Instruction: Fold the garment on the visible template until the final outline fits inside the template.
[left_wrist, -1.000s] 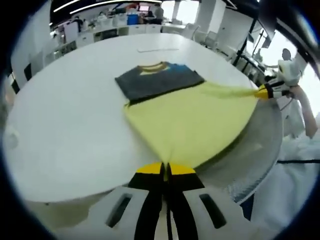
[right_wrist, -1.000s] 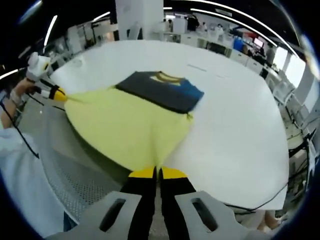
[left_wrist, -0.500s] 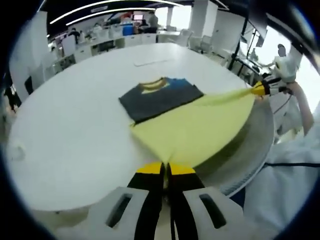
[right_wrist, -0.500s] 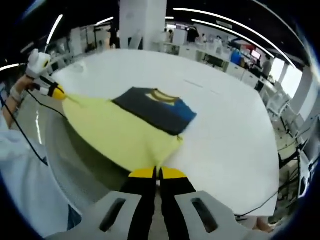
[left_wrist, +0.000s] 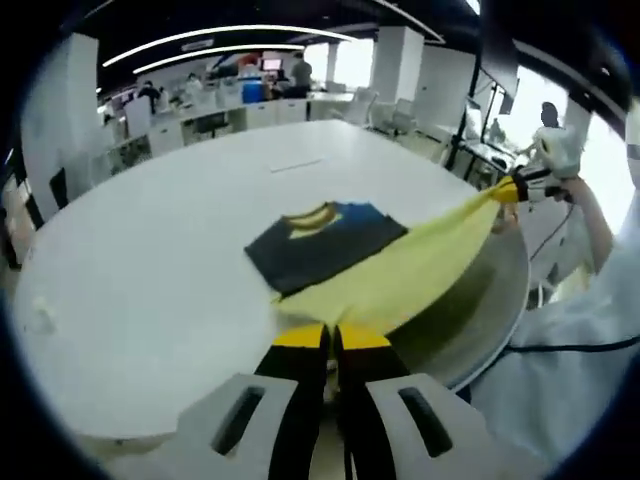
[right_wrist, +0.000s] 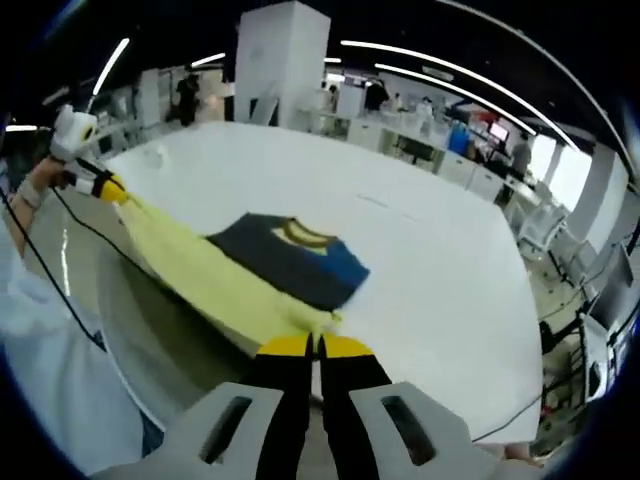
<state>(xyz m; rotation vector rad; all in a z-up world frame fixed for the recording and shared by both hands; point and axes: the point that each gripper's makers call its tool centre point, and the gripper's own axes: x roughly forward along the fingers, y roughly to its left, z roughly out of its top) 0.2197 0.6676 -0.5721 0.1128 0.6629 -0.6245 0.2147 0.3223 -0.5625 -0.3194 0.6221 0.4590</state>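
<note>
While perhaps taut, yellow hem (left_wrist: 400, 285) between both raised, clamped grippers.

The garment (left_wrist: 345, 255) is dark charcoal grey across its upper body, with a yellow neckband and a bright blue patch at one shoulder; its lower part is pale yellow. It lies on a plain white desk (left_wrist: 150, 250). The left gripper (left_wrist: 331, 340) has black fingers (left_wrist: 305, 380) with yellow tips, set in a white body. The right gripper (right_wrist: 316, 347) carries the same black, yellow and white scheme. The person's sleeve (right_wrist: 50, 350) is light blue-white, and a black cable (right_wrist: 60, 250) crosses it.
</note>
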